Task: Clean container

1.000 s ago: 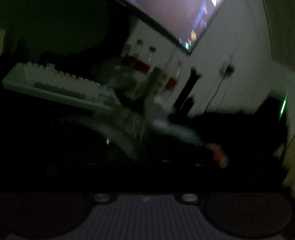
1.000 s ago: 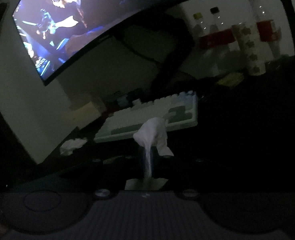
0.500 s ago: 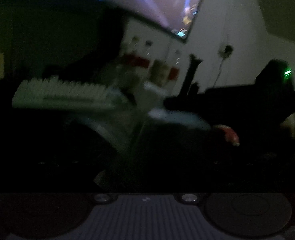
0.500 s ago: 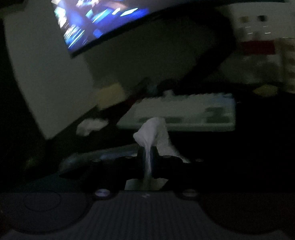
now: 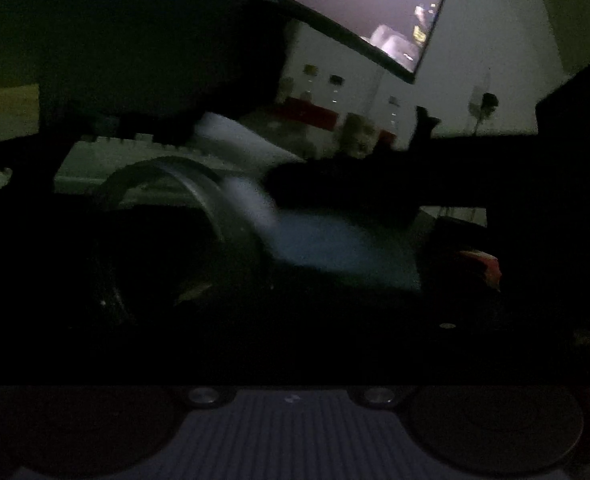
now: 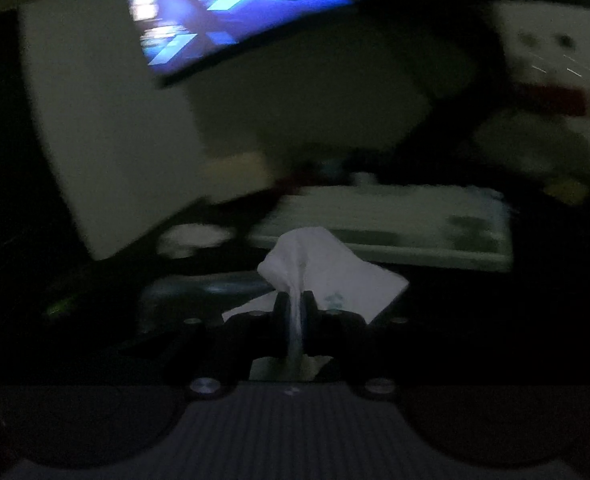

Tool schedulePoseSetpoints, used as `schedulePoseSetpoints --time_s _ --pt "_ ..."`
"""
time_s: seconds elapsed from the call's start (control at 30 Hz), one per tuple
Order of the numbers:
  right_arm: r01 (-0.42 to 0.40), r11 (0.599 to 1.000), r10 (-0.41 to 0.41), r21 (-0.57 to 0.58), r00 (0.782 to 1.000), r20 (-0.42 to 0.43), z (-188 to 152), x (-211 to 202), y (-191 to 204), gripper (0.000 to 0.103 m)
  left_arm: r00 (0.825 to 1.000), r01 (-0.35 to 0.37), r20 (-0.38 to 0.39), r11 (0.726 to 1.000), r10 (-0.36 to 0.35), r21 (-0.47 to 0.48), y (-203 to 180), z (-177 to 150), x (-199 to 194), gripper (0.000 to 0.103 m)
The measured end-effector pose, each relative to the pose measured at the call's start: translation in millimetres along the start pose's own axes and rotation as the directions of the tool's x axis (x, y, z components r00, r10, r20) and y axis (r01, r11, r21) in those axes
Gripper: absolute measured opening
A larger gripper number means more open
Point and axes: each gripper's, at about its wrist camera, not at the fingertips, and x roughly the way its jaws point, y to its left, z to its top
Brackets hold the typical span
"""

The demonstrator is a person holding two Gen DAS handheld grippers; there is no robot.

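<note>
Pretty dark room, so details were rough. The right tongs (image 6: 295, 312) were pinching a white tissue (image 6: 315, 264) tight, probably as the wiper. The left tongs were opening wide, fingers lost in the dark, with the clear container (image 5: 199, 196) just in front of them on the tabletop, near side of the white keyboard (image 6: 395, 220); I couldn't tell any contact. Monitor (image 5: 395, 12) glowed behind.

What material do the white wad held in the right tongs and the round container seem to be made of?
White wad: most likely thin paper tissue, matte; it creases and folds softly where the right tongs pinch it. Round container: probably clear plastic or glass, glossy; its curved rim looks see-through, with pale reflections. The picture is dark and blurred, so this stays uncertain.
</note>
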Motion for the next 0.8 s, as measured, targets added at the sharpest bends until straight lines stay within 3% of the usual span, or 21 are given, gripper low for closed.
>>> schedulePoseSetpoints --time_s 0.1,0.17,0.23,0.37,0.47,0.6,0.7,0.73,0.77,0.8 --pt "0.007 1.000 -0.007 0.002 1.000 0.000 -3 4 4 0.008 1.000 -0.028 0.003 1.000 0.028 -0.012 3 3 2 0.101" --pt "-0.078 0.997 0.078 0.014 0.997 -0.014 -7 7 18 0.009 0.999 -0.053 -0.001 0.998 0.053 -0.018 3 6 5 0.102" --pt "-0.202 0.979 0.202 0.003 0.979 -0.039 -13 11 33 0.009 0.998 -0.057 -0.011 0.998 0.056 -0.031 3 9 6 0.102" --pt "-0.234 0.969 0.234 -0.077 0.972 -0.012 -18 17 45 0.007 0.998 -0.067 -0.011 0.997 0.067 -0.042 4 12 6 0.102" --pt "-0.187 0.982 0.187 -0.003 0.982 0.011 -8 22 16 0.005 0.996 -0.089 -0.001 0.996 0.089 -0.022 2 11 6 0.100" --pt "0.014 0.995 -0.013 0.094 1.000 -0.010 6 31 -28 0.007 0.993 -0.120 0.002 0.993 0.120 0.004 0 11 7 0.094" --pt "0.030 0.987 -0.030 0.160 1.000 -0.002 6 24 -51 0.007 0.992 -0.127 0.002 0.992 0.127 -0.008 2 13 8 0.067" --pt "0.024 0.984 -0.025 0.176 1.000 0.007 5 19 -56 0.007 0.989 -0.146 -0.005 0.989 0.146 -0.014 3 14 9 0.035" --pt "0.019 0.982 -0.023 0.188 1.000 0.016 4 14 -61 0.007 0.987 -0.163 -0.020 0.986 0.162 -0.032 5 16 12 0.027" --pt "0.016 0.981 -0.021 0.192 1.000 0.023 3 8 -64 0.007 0.988 -0.156 -0.026 0.986 0.154 -0.053 8 17 13 0.027"
